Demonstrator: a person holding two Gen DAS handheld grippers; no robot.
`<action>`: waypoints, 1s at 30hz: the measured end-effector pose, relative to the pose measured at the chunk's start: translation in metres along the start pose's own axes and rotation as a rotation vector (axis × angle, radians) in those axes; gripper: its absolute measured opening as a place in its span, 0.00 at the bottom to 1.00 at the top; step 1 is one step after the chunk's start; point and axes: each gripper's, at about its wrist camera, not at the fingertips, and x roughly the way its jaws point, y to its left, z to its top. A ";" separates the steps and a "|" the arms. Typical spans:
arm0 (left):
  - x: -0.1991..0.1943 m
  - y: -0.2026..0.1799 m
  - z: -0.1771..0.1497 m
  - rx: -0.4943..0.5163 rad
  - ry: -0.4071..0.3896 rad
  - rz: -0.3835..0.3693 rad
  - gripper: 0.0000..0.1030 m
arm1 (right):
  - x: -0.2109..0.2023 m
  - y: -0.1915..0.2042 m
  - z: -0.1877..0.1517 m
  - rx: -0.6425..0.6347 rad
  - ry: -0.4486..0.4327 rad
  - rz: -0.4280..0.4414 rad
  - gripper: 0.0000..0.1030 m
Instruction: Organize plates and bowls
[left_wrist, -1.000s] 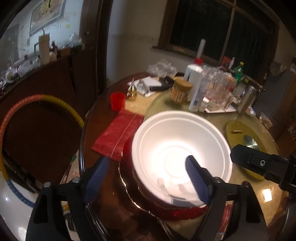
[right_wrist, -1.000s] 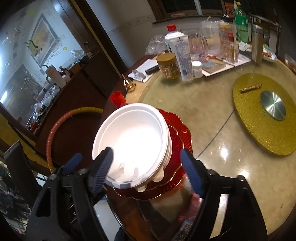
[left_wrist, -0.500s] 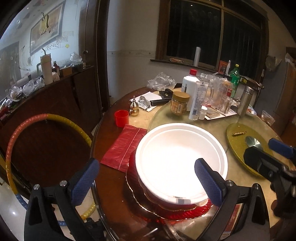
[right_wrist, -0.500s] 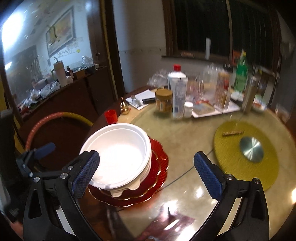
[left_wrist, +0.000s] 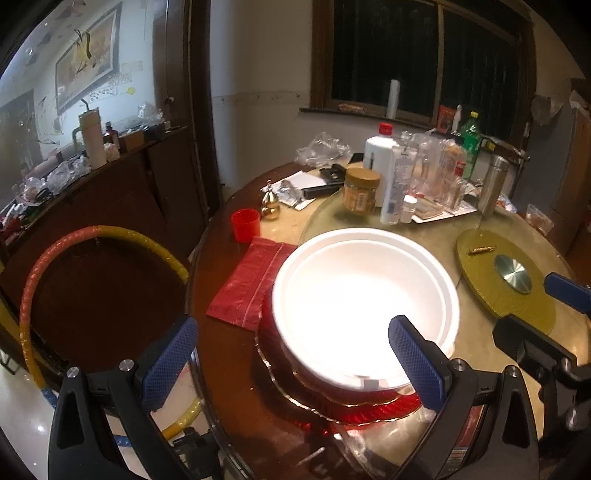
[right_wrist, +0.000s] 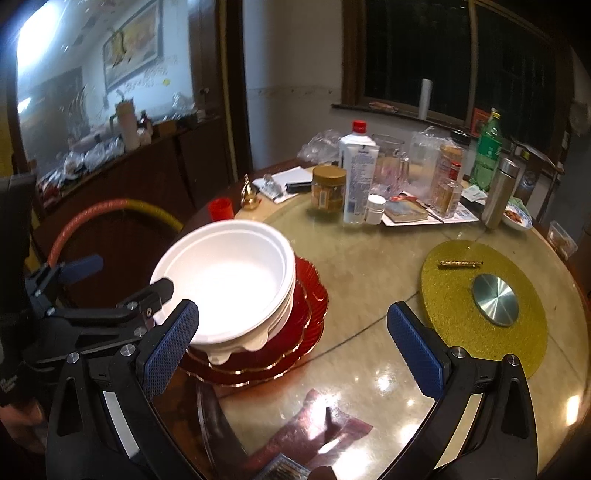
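Both hand-held grippers are standing spread, empty. The right hand-held gripper (right_wrist: 293, 341) is showing, left of it, nested white foam bowls (right_wrist: 229, 280) on stacked red scalloped plates (right_wrist: 314, 302); the left hand-held gripper (left_wrist: 291, 362) is showing a red folded cloth (left_wrist: 255, 280) beyond.

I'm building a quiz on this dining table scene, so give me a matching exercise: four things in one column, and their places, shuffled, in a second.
Things:
1. white foam bowls
2. small red plastic cup
3. round gold glitter mat
4. folded red cloth

Places:
A. under a round metal disc
B. stacked on the red scalloped plates
C. lying flat left of the plate stack
D. beside the small gold bell

Pairs: 1-B, 2-D, 3-A, 4-C
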 end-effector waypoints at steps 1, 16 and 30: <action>-0.001 0.000 -0.001 0.004 -0.002 0.007 1.00 | 0.000 0.001 0.000 -0.014 0.009 0.005 1.00; 0.004 0.002 -0.002 -0.019 0.066 -0.081 1.00 | 0.001 0.010 -0.003 -0.092 0.057 -0.021 1.00; 0.002 -0.004 -0.002 0.015 0.020 -0.032 1.00 | 0.003 0.012 -0.004 -0.102 0.070 -0.035 1.00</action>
